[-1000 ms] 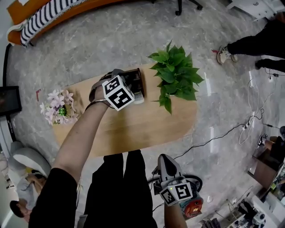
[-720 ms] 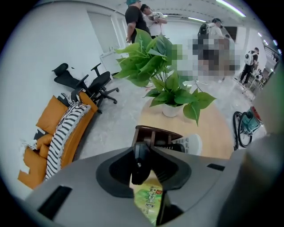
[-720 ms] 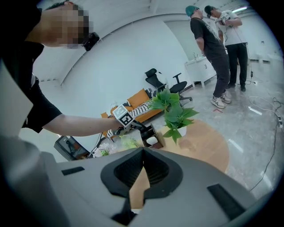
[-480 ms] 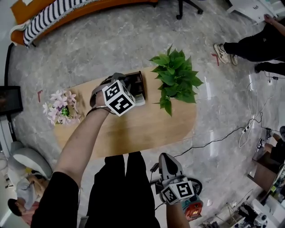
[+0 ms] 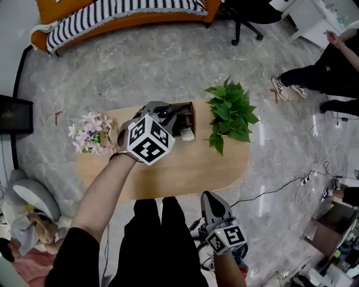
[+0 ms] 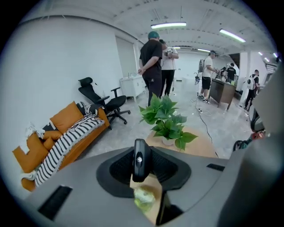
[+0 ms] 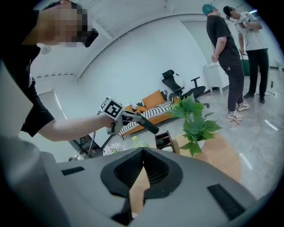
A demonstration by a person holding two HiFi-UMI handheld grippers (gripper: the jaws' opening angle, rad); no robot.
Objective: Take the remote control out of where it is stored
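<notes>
My left gripper point(image 5: 170, 119) is lifted above the dark storage box point(image 5: 188, 109) on the wooden table point(image 5: 185, 165). It is shut on a black remote control point(image 6: 140, 158), which stands end-on between the pads in the left gripper view. Its jaws have just been closing, with the remote between them. From the right gripper view the remote point(image 7: 147, 123) sticks out of the left gripper, up and left of the box point(image 7: 163, 140). My right gripper point(image 5: 208, 203) hangs low off the table's near edge, shut and empty, its jaws point(image 7: 142, 171) pressed together.
A potted green plant point(image 5: 231, 111) stands right of the box, and pink flowers point(image 5: 90, 133) sit at the table's left end. A white object point(image 5: 187, 133) lies at the box's front. People stand at the far right point(image 5: 331, 67). An orange sofa point(image 5: 112, 14) is beyond the table.
My left gripper has risen from the box with the black remote in it. The right gripper stays low by the near edge, shifted slightly.
</notes>
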